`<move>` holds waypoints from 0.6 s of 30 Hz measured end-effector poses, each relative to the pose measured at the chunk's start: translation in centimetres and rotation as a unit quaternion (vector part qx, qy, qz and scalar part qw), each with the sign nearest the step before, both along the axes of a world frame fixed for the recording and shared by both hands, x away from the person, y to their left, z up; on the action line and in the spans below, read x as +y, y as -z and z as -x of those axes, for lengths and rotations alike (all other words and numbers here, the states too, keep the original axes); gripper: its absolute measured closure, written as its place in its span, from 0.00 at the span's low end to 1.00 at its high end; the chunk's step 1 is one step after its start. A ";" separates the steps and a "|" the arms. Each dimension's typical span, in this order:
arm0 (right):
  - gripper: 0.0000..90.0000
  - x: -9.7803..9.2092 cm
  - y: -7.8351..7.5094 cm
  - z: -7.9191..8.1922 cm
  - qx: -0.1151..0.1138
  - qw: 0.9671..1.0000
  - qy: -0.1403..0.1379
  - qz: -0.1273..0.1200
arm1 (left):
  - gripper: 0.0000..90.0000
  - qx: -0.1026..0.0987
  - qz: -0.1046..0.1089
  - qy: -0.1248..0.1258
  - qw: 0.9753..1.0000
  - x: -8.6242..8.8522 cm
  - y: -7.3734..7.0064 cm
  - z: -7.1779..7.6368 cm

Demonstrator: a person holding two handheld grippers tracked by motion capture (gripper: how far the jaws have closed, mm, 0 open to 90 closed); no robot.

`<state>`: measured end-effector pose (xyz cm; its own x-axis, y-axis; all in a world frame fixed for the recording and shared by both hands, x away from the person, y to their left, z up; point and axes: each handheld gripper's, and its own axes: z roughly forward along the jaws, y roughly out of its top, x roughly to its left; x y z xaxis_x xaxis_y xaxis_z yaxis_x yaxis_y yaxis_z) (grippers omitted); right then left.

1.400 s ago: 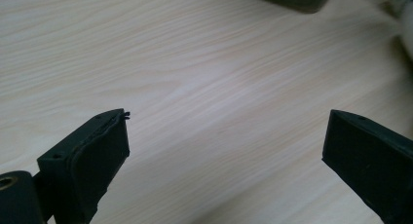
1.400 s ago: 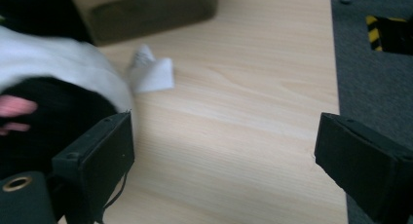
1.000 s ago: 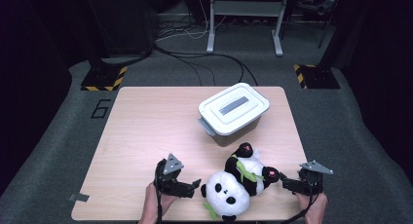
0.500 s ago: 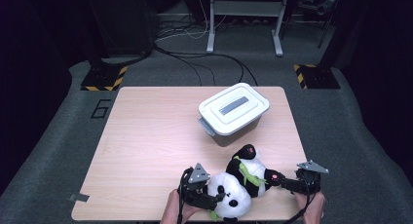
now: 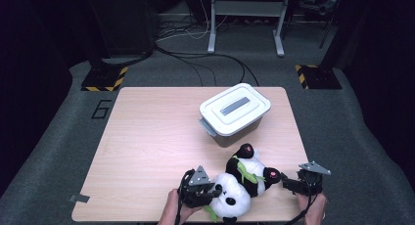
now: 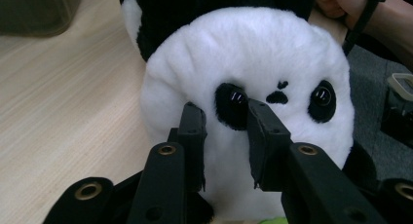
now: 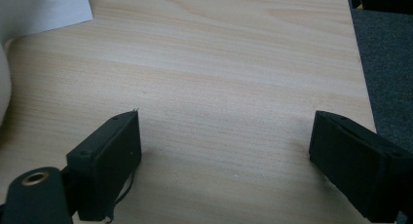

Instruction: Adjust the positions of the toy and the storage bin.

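At near table edge: left tongs point(image 6: 225, 118) narrowed, pinching panda plush point(image 6: 253, 73) face (by eye patch); right tongs point(image 7: 224, 151) spread wide, empty.

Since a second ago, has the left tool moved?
Yes. The left tool slid right along the table's near edge, up against the panda's head.

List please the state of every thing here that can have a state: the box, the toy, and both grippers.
Storage box: lid on, closed, upright on the table.
Panda plush: lying at the table's near edge, face toward the left gripper.
Left gripper: jaws partly closed, pinching the plush at its eye patch.
Right gripper: jaws wide open, nothing between them, over bare wood.
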<state>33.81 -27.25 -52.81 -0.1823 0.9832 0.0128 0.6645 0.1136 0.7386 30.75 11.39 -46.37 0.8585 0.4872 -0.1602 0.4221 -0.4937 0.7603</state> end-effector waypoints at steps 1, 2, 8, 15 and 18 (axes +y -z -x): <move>0.12 0.0 0.0 0.0 0.000 1.000 0.000 -0.001 | 0.80 -0.001 -0.001 0.007 1.000 0.1 0.0 -0.2; 0.13 0.0 0.0 0.0 -0.001 1.000 0.001 -0.002 | 0.80 0.002 0.002 0.013 1.000 0.3 -0.1 -0.4; 0.13 0.0 0.0 0.0 -0.002 1.000 0.002 -0.004 | 0.82 0.011 0.002 0.045 0.999 1.2 -0.4 -1.8; 0.13 0.0 0.0 0.1 -0.001 1.000 0.004 -0.002 | 0.81 0.010 -0.021 0.067 0.997 2.9 -1.1 -3.1; 0.13 0.0 0.0 0.0 -0.001 1.000 0.002 0.001 | 0.71 0.030 -0.010 0.046 0.998 3.2 -1.1 -3.3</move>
